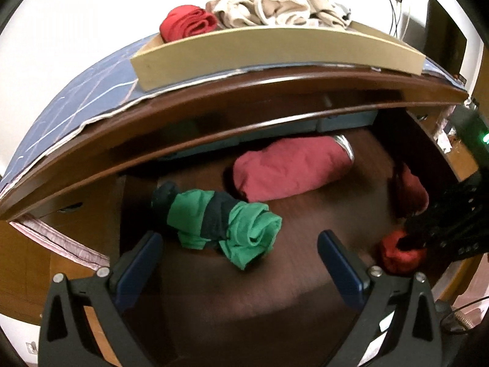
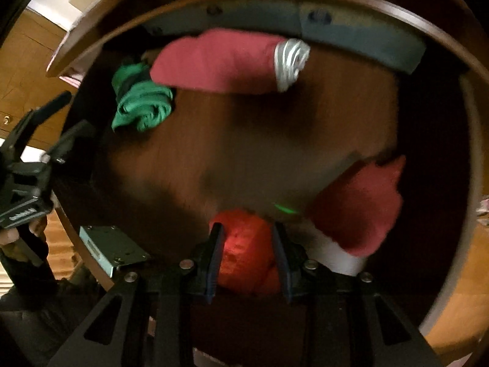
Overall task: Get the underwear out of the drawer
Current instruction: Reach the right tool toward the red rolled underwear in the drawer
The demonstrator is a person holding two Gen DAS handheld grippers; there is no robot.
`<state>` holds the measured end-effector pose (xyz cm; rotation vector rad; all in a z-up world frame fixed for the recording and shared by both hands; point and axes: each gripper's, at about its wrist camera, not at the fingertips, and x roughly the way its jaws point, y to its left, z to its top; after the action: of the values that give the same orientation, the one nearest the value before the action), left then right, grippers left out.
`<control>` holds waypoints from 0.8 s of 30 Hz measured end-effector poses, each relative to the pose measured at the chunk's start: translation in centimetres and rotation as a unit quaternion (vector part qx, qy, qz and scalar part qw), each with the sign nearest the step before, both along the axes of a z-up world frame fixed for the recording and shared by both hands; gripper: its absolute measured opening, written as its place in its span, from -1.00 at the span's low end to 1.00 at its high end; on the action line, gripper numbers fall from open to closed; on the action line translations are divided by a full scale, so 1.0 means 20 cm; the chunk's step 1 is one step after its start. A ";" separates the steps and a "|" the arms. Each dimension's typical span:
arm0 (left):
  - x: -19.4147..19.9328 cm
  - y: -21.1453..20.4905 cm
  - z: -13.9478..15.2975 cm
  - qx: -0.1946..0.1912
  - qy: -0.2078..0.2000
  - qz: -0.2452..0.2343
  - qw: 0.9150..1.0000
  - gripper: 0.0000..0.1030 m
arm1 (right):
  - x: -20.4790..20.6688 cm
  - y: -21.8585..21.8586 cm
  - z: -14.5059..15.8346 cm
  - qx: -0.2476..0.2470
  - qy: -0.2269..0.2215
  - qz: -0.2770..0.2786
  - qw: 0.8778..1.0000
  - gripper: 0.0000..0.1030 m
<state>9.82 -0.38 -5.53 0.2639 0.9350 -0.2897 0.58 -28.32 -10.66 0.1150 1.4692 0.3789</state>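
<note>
Left wrist view: left hand-held gripper (image 1: pixel 240 252) spread wide over the open drawer (image 1: pixel 305 229), nothing between its pads. A green-and-dark rolled underwear (image 1: pixel 226 229) lay just ahead of it on the drawer floor; a dusty-red folded bundle (image 1: pixel 290 171) sat farther back. At the right edge, the right hand-held gripper (image 1: pixel 406 238) was down on an orange-red roll (image 1: pixel 394 253). On the bench above, a tan tray (image 1: pixel 269 52) held a red roll (image 1: pixel 188 23) and beige garments (image 1: pixel 275 7).

Right wrist view (blurred): right hand-held gripper (image 2: pixel 247 235) pinched the orange-red roll (image 2: pixel 247 250) between narrowed pads, near the drawer's front. A darker red piece (image 2: pixel 360 205) lay just right of it. The green roll (image 2: pixel 140 107) and the dusty-red bundle (image 2: pixel 217 61) were well apart at the back. The left hand-held gripper (image 2: pixel 55 116) showed at the left edge.
</note>
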 end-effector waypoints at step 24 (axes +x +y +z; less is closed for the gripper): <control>0.00 -0.05 0.04 -0.021 0.002 -0.014 1.000 0.99 | 0.06 -0.09 -0.01 0.008 0.065 -0.031 0.997 -0.32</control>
<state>9.84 -1.30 -4.76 0.2378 0.9286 -0.3364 1.72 -30.08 -10.95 0.2002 1.5865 0.3381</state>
